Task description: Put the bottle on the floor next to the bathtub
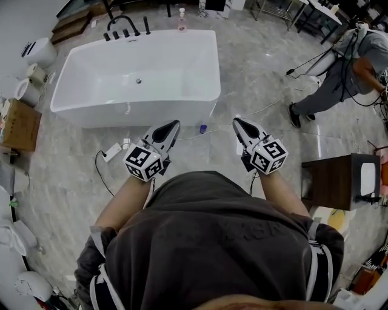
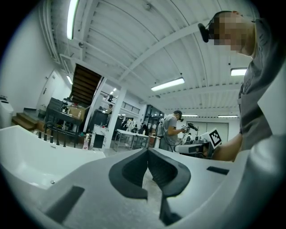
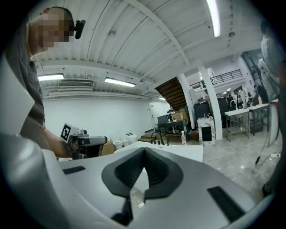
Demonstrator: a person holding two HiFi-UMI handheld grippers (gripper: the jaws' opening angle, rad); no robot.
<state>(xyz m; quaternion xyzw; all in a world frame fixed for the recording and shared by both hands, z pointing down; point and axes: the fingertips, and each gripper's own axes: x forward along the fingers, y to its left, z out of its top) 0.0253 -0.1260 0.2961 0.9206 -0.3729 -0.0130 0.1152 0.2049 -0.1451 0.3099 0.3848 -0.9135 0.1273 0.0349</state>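
Standing back from the bathtub [image 1: 136, 79], I hold the left gripper [image 1: 176, 123] and right gripper [image 1: 236, 121] clenched on nothing. The pump bottle [image 1: 182, 18] seems to stand on the floor just past the bathtub's far rim. If it needs shifting, I'd unclench early, grip low and keep it upright.
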